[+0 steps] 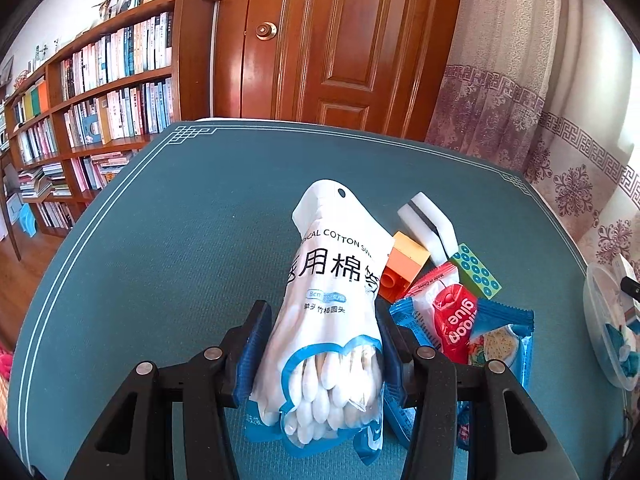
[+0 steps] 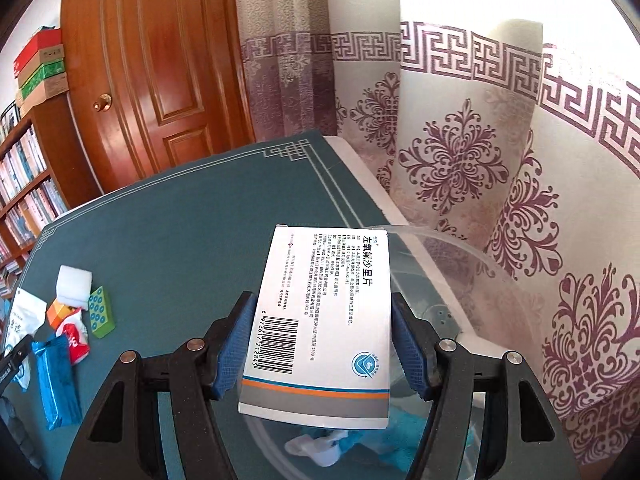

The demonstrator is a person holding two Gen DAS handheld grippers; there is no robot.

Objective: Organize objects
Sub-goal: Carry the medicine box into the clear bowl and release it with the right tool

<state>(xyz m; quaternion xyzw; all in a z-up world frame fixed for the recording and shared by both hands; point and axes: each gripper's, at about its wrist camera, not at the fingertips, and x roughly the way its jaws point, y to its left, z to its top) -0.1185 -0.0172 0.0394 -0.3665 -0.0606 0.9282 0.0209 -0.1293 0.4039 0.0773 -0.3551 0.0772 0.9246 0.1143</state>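
Observation:
My left gripper (image 1: 320, 344) is shut on a white and blue bag of cotton swabs (image 1: 336, 272), held just above the teal table mat (image 1: 180, 240). My right gripper (image 2: 320, 340) is shut on a white medicine box (image 2: 320, 300) with a barcode. The box hangs over a clear plastic container (image 2: 440, 236) at the table's right edge, with blue and white items in its bottom. That container (image 1: 608, 320) shows at the far right of the left wrist view.
A pile lies right of the swab bag: white sponge (image 1: 428, 224), orange block (image 1: 404, 264), green dotted block (image 1: 476, 276), red glue packet (image 1: 452, 320), blue snack packet (image 1: 504, 340). Bookshelf (image 1: 100, 100), door (image 1: 340, 40) and curtain (image 2: 460, 160) surround the table.

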